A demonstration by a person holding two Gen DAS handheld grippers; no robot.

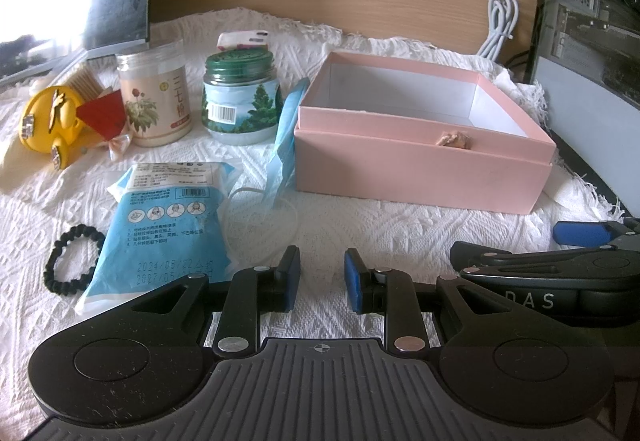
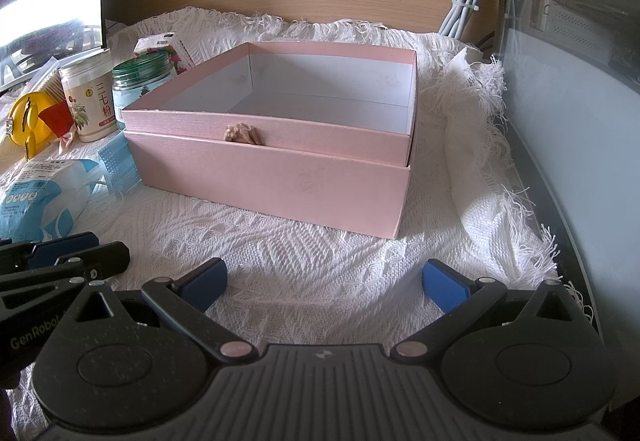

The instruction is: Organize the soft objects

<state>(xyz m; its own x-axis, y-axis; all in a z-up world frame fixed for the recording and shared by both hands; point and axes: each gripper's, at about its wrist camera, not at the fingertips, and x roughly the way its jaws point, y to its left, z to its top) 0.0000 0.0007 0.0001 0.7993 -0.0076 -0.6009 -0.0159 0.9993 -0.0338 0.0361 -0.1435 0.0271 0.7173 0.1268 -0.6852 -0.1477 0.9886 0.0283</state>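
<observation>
An open pink box (image 1: 420, 169) with a white inside stands empty on the white woven cloth (image 1: 360, 225). A loose blue face mask (image 1: 286, 137) leans against its left wall. A blue sealed mask pack (image 1: 168, 225) lies flat in front of the jars, and a black beaded hair tie (image 1: 72, 261) lies left of it. My left gripper (image 1: 322, 281) hovers just right of the pack, open by a narrow gap with nothing between the pads. In the right wrist view my right gripper (image 2: 325, 287) is wide open over bare cloth in front of the box (image 2: 280, 177).
Behind the pack stand a white jar (image 1: 156, 97) and a green-lidded jar (image 1: 240, 101) with a tissue packet (image 1: 244, 39) behind them. A yellow toy (image 1: 48, 121) sits at the far left. A coiled white cable (image 1: 500, 25) and a computer case (image 1: 592, 21) are at the right.
</observation>
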